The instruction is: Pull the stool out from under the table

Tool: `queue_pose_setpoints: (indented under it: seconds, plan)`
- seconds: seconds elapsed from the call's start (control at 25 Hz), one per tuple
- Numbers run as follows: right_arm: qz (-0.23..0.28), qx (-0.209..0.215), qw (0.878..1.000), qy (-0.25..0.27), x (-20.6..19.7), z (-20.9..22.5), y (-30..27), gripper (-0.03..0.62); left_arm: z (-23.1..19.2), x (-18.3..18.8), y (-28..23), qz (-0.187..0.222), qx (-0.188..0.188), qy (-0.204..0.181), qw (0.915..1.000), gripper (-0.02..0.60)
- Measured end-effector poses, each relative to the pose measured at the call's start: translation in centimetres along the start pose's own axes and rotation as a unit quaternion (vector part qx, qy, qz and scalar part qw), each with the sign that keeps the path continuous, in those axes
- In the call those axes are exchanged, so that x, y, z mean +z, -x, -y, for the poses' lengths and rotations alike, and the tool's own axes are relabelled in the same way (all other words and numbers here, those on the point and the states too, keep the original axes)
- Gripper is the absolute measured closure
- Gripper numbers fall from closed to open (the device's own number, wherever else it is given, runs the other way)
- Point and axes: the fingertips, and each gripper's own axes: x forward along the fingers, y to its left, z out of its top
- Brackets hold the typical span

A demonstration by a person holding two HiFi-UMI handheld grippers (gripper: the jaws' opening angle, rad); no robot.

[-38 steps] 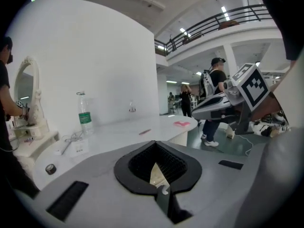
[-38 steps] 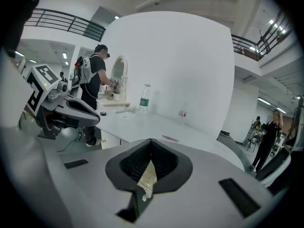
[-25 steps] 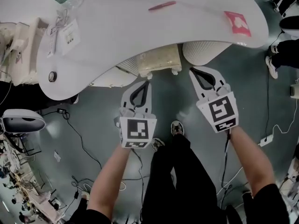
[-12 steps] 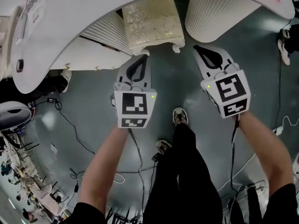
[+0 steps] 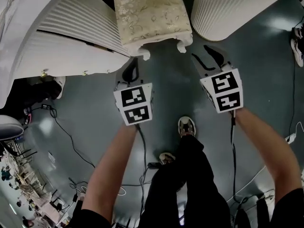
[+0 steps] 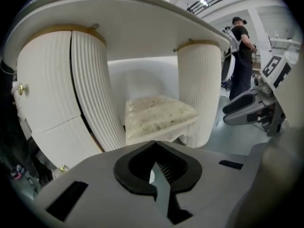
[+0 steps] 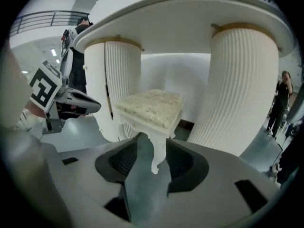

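Note:
The stool, with a cream patterned cushion and white carved legs, stands under the white table between its two ribbed pedestals. My left gripper hangs just short of the stool's front left leg. It is shut with nothing in it; in the left gripper view its jaws meet and the stool stands ahead. My right gripper is beside the front right leg. Its jaws are opening. That leg shows in the gap between them, and the pads do not press on it.
Ribbed white pedestals flank the stool closely. The tabletop's underside hangs low overhead. Cables trail over the grey floor at the left. My own shoes stand behind the grippers. A person stands beyond the table.
The view has dropped closer to the stool, which now looks larger. Both grippers have lowered toward its front legs. The right gripper's jaws, shut before, have come apart.

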Motion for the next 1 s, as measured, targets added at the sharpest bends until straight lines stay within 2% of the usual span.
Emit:
queue_pose_setpoints:
  seconds: [0.08, 0.12, 0.16, 0.24, 0.32, 0.52, 0.72, 1.0]
  plan:
    - [-0.009, -0.006, 1.0, 0.021, -1.8, 0.1, -2.0, 0.413, -0.4, -1.9, -2.1, -0.012, 0.012, -0.013, 0.9998, 0.575]
    - [-0.013, -0.01, 0.999, 0.028, -2.5, 0.3, -3.0, 0.403, -0.8, -2.7, -3.2, -0.018, 0.018, -0.01, 0.9996, 0.487]
    - [-0.017, -0.013, 0.999, 0.032, -3.1, 0.5, -4.0, 0.396, -1.3, -3.5, -4.4, -0.025, 0.024, -0.001, 0.9994, 0.37]
    - [-0.024, -0.019, 0.999, 0.031, -4.1, 1.1, -6.2, 0.39, -2.6, -5.0, -6.4, -0.039, 0.044, 0.01, 0.9982, 0.323]
    - [-0.031, -0.028, 0.999, 0.028, -5.2, 1.8, -8.3, 0.383, -3.4, -6.1, -8.3, -0.045, 0.057, -0.002, 0.9974, 0.284]
    - [-0.038, -0.042, 0.997, 0.051, -6.5, 2.7, -13.1, 0.365, -4.2, -8.2, -12.7, -0.058, 0.058, -0.041, 0.9958, 0.252]
    - [-0.04, -0.051, 0.997, 0.043, -5.8, 2.8, -15.6, 0.365, -5.0, -7.4, -14.8, -0.053, 0.075, -0.036, 0.9951, 0.268]
    - [-0.053, -0.031, 0.997, 0.047, -5.6, 3.1, -15.1, 0.365, -4.5, -7.6, -13.8, -0.06, 0.062, -0.016, 0.9962, 0.291]
